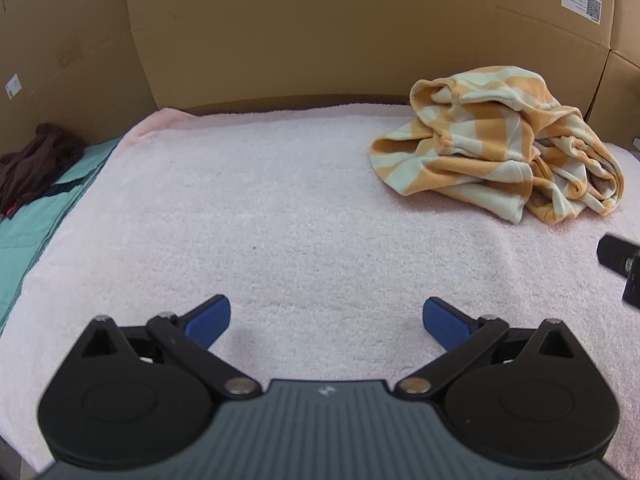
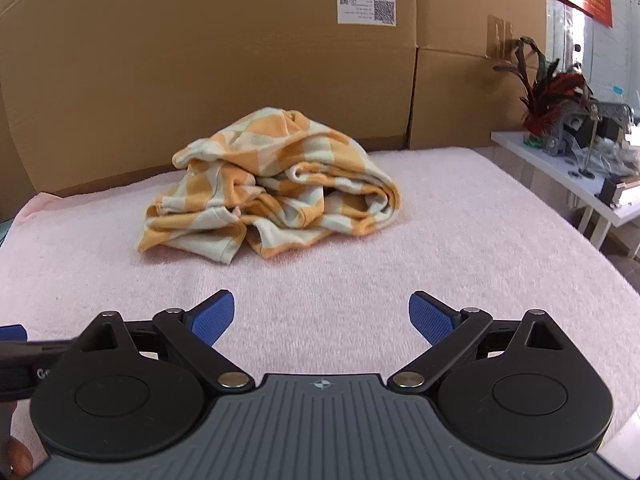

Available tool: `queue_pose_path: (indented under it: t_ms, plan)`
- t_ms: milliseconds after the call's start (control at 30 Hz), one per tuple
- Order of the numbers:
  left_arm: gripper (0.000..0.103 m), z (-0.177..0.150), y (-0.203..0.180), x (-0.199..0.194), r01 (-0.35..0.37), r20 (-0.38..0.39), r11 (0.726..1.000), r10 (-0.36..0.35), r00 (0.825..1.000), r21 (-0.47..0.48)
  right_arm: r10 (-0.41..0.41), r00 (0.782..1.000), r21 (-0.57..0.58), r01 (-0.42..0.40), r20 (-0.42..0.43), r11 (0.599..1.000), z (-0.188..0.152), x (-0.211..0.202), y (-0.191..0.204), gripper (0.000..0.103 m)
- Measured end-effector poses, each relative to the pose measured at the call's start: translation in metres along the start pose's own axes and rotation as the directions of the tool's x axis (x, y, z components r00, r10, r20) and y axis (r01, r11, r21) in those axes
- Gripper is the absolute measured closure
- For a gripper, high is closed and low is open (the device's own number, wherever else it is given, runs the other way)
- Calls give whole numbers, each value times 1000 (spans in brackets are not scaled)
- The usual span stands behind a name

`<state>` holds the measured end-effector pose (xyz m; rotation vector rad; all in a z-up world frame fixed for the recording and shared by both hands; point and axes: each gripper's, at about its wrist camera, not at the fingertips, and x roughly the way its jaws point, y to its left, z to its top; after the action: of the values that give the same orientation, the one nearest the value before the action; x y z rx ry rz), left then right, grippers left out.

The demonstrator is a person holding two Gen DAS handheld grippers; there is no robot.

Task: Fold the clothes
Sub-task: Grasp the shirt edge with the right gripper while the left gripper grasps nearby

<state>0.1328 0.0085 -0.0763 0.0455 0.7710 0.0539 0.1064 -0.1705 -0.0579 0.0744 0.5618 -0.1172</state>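
Note:
A crumpled orange-and-cream checked garment (image 1: 496, 146) (image 2: 272, 188) lies in a heap on the pink towel (image 1: 260, 208) (image 2: 460, 240), toward the far right in the left wrist view and straight ahead in the right wrist view. My left gripper (image 1: 326, 320) hovers open over bare towel, well short and left of the garment, nothing between its blue pads (image 1: 210, 320). My right gripper (image 2: 322, 316) is open too, empty, a short way in front of the heap. Part of the right gripper (image 1: 620, 264) shows at the left wrist view's right edge.
Tall cardboard boxes (image 1: 320, 28) (image 2: 200, 60) wall off the back. A dark brown cloth (image 1: 36, 164) lies on a teal sheet (image 1: 24, 236) at the left. On the right stands a white side table (image 2: 568, 176) with a red-leafed plant (image 2: 548, 92) and clutter.

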Motion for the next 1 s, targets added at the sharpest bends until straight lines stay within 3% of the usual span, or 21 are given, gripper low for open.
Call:
queue_pose_path:
  t_ms: [267, 433, 500, 533, 700, 800, 933, 1000]
  plan:
    - [1, 5, 6, 14, 57, -15, 998, -57, 998, -21, 29, 995, -196, -9, 98, 980, 55, 45, 30, 7]
    - [1, 8, 7, 18, 72, -15, 997, -73, 997, -15, 167, 983, -244, -146, 70, 959, 66, 74, 55, 21]
    - [1, 9, 7, 19, 79, -15, 997, -79, 997, -12, 146, 988, -258, -126, 58, 958, 67, 86, 64, 55]
    - [1, 10, 7, 20, 82, -15, 997, -82, 997, -11, 142, 989, -234, -127, 49, 964, 67, 89, 60, 87]
    - [1, 11, 0, 20, 113, -10, 994, -113, 994, 6, 163, 984, -54, -160, 66, 986, 53, 80, 25, 90]
    - [1, 8, -13, 14, 151, 0, 988, -151, 989, 31, 100, 990, -26, -98, 96, 995, 35, 53, 3, 103]
    - [1, 5, -31, 7, 201, 11, 977, -202, 979, 65, 57, 991, 20, -60, 119, 998, 22, 9, -54, 103]
    - [1, 3, -40, 3, 226, 16, 971, -228, 974, 82, 61, 992, -18, -59, 114, 998, 18, 0, -66, 103]
